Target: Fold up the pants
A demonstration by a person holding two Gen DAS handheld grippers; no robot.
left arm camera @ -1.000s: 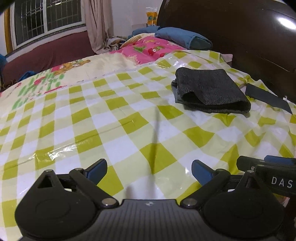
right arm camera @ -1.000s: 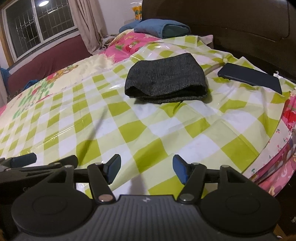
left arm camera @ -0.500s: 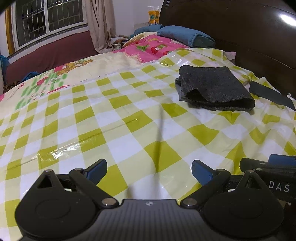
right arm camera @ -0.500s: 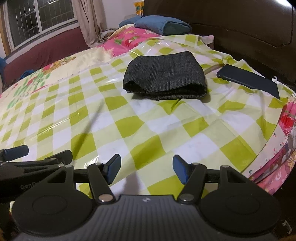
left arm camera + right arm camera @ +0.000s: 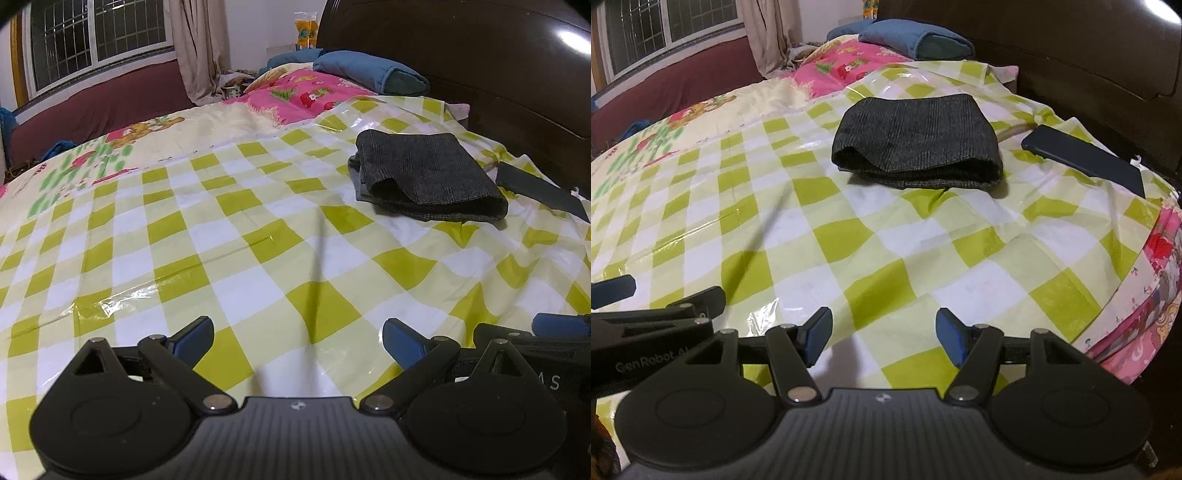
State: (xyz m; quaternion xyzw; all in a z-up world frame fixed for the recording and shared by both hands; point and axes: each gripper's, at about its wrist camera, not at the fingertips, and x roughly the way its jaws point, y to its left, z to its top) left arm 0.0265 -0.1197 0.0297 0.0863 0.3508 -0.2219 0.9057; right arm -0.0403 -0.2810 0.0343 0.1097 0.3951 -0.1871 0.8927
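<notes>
Both tools are released with nothing between their blue pads: the left tool [image 5: 298, 338] and the right tool [image 5: 883, 338] hover side by side at the near edge of the bed, each over bare checked cloth. Folded into a compact dark grey bundle, the pants [image 5: 918, 142] lie on the yellow and white checked plastic sheet [image 5: 827, 236] toward the far right of the bed, well apart from both tools. Just right of the pants, a dark phone [image 5: 1084, 158] rests flat on the same sheet, near the dark headboard [image 5: 480, 55]. Farther back, a blue pillow [image 5: 369, 72] sits on a pink patterned blanket [image 5: 303, 92], with a window [image 5: 96, 33] and curtain [image 5: 197, 48] at the far left.
</notes>
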